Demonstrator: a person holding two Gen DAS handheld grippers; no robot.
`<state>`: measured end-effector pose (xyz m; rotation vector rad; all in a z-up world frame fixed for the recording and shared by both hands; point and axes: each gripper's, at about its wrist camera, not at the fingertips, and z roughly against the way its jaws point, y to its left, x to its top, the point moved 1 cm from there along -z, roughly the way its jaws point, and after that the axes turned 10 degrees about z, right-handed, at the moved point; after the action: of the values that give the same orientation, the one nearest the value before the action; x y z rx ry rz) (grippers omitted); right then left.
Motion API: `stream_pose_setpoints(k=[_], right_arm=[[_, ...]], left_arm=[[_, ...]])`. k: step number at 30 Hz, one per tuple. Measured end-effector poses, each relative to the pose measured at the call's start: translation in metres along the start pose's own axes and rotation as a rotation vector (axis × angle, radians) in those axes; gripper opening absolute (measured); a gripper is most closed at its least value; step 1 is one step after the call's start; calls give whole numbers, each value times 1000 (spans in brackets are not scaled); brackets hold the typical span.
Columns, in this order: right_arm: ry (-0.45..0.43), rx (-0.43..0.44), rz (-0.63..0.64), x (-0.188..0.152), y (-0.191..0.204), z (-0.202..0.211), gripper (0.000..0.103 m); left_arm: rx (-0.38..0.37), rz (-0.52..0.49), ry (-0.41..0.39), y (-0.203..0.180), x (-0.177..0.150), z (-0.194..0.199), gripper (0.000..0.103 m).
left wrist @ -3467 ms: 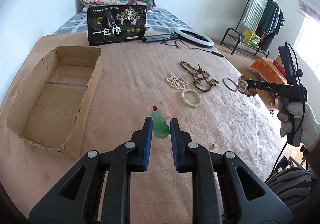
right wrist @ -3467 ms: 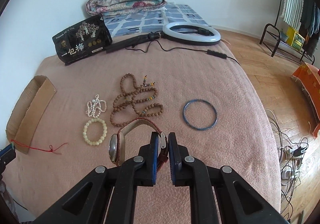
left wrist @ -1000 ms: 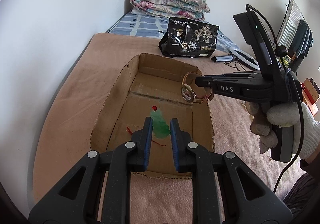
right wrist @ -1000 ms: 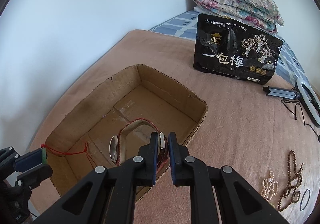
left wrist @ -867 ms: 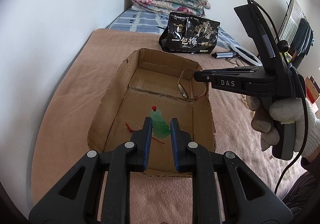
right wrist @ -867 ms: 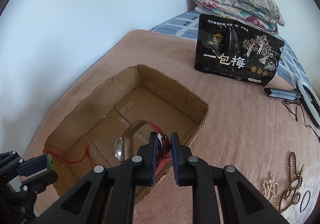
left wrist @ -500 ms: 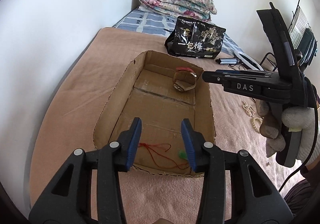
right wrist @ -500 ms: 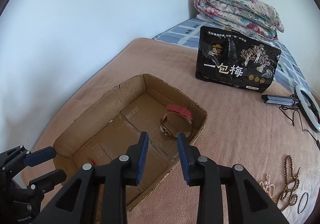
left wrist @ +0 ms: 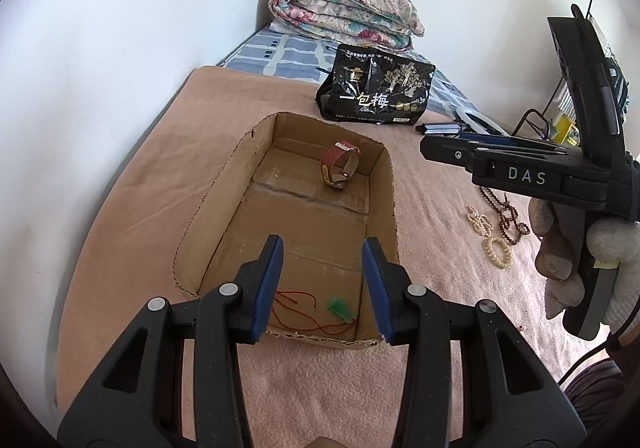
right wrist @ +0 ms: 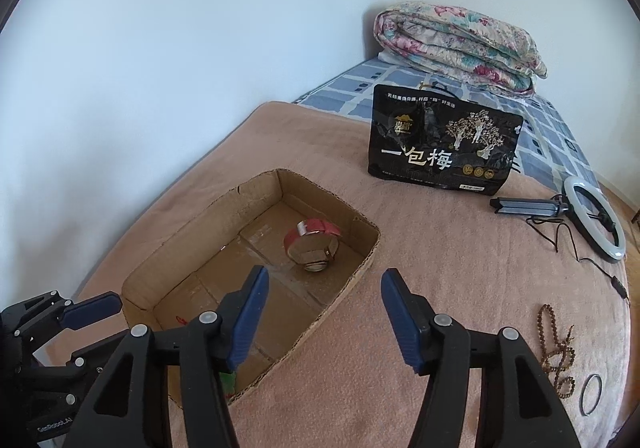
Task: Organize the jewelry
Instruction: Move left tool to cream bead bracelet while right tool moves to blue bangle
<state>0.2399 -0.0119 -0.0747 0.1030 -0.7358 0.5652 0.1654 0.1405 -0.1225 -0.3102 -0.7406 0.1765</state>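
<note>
From my left wrist camera, the cardboard box fills the middle of the peach blanket, open at the top. My left gripper hangs over the box's near end with its jaws apart and nothing between them; they have just been opening. Below them, at about 6 o'clock on the box floor, lies the green pendant with its red cord trailing toward 8 o'clock. The red-strapped watch stands on edge at the box's 12 o'clock end. Off to 3 o'clock a gloved hand holds my right gripper outside the box; through its own camera its jaws stand wide, just opened further, empty, above the box's near right wall, the watch ahead at 12 o'clock. Further right on the blanket lie the pearl strand, the pale bead bracelet and the brown bead necklace, with the dark bangle at 4 o'clock. A black snack bag stands beyond the box, a ring light right of it.
</note>
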Motion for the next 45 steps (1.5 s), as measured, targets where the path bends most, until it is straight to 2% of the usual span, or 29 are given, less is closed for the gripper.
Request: stream_pose_setpoints(k=[3,11,19,20,21,23,36,45], right_arm=[[-23,-18,-4,-3,-6,14,79],[-51,-74,5,-16,-31,46,90],[-57,-139,-26,-50,-81,81,92],[-57,-147,-34,-55,-88,86,92],[-57,-153,-42,-61,-95,90,93],[-53,-170,-62,-73,-111,97,94],[-7,-285,-195,-150,-203,138,94],[28,-345,-270,-194,-247,149,94]], left_arm=[[-9,-13,-2,-8,-2,4,41],[-34,-51,3,-36,-8,9,42],[-66,-88,19,-66,-15,6,42],[-71,-91,24,-69,-15,4,43],[-75,-93,26,-73,-16,3,50],[-85,-99,25,-81,-18,1,56],[-147,-178,88,-142,-35,-29,56],[-177,-235,141,-178,-50,-54,56]])
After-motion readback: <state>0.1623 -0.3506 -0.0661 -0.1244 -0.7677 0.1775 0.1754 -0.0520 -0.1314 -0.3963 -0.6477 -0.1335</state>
